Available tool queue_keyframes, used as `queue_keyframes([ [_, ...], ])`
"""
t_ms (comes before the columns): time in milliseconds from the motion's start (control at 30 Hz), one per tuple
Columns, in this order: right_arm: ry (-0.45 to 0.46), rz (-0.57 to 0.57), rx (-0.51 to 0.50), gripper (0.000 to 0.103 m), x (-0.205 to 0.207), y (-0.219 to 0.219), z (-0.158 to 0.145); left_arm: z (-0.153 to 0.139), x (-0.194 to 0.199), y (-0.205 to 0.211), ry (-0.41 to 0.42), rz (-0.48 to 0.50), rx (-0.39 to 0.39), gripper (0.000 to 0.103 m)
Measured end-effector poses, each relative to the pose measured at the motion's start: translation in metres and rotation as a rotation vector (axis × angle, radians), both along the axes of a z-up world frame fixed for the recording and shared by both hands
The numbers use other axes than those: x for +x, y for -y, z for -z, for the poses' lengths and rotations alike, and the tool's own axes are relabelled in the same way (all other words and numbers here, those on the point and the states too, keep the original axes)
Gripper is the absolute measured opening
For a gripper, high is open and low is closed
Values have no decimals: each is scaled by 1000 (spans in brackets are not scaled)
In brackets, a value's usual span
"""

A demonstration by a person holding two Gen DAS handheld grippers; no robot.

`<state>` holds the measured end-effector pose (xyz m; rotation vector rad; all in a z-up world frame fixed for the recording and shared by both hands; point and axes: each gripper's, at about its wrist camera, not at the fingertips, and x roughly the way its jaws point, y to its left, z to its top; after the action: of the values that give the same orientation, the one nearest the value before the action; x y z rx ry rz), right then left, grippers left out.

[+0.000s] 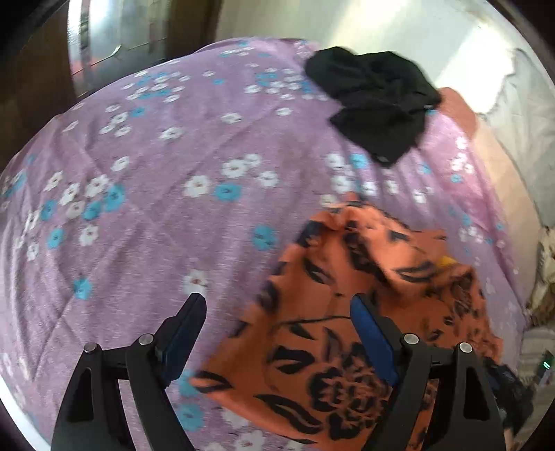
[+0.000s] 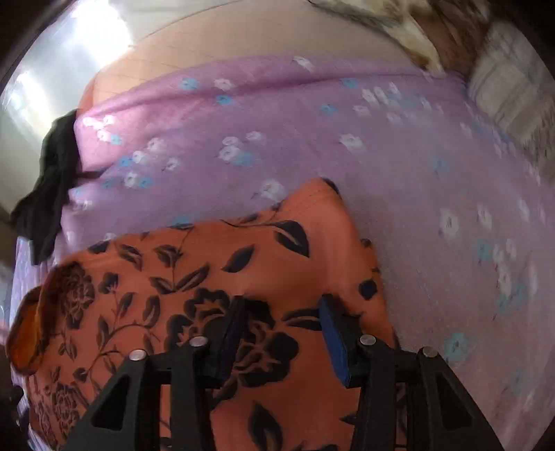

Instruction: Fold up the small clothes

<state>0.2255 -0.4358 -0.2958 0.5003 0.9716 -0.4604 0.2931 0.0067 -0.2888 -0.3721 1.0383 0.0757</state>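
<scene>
An orange garment with black flower print (image 1: 350, 312) lies rumpled on the purple flowered bedspread (image 1: 156, 215). My left gripper (image 1: 277, 301) is open above the garment's left edge, with nothing between its blue pads. In the right wrist view the same orange garment (image 2: 194, 277) fills the lower left. My right gripper (image 2: 282, 305) is open just over its right part, holding nothing. A black garment (image 1: 374, 100) lies crumpled at the far side of the bed; it also shows at the left edge of the right wrist view (image 2: 52, 180).
The bedspread (image 2: 399, 194) stretches to the right. A white pillow or folded cloth (image 2: 510, 83) lies at the far right. A pale wall (image 1: 381, 24) and a metallic panel (image 1: 114, 38) stand behind the bed. The views are motion-blurred.
</scene>
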Motion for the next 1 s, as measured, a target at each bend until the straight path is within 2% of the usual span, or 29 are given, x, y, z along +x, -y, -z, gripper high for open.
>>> queue_keyframes([
  [100, 81, -176, -4, 47, 13, -54, -23, 7, 4, -14, -44, -39, -29, 85],
  [167, 112, -349, 4, 47, 27, -109, -34, 8, 4, -19, -51, -52, -40, 85],
  [200, 110, -470, 40, 47, 38, -148, -34, 6, 4, -23, -47, -59, -38, 85],
  [267, 73, -619, 87, 47, 54, -204, -24, 5, 3, -27, -41, -61, -29, 85],
  [333, 50, -681, 77, 48, 72, -248, -10, 4, 2, -30, -43, -58, -17, 85],
  [367, 59, -680, -15, 50, 86, -270, -9, 4, 2, -33, -47, -62, -13, 85],
  [400, 81, -670, -60, 50, 101, -282, -10, 4, 2, -35, -49, -65, -15, 85],
  [433, 102, -653, -41, 50, 113, -284, -12, 4, 3, -37, -52, -64, -17, 85],
  [500, 161, -543, 100, 49, 145, -271, -16, 4, 5, -38, -57, -53, -16, 85],
  [567, 246, -423, 180, 49, 156, -251, -30, 3, 8, -37, -57, -41, -5, 85],
  [633, 297, -389, 156, 49, 150, -240, -45, -1, 9, -38, -50, -40, -3, 85],
  [800, 304, -408, 25, 49, 93, -200, -57, -6, 8, -28, -37, -1, 6, 85],
  [1000, 257, -218, -36, 49, -33, -98, -44, -8, 1, 3, -18, 89, 89, 85],
])
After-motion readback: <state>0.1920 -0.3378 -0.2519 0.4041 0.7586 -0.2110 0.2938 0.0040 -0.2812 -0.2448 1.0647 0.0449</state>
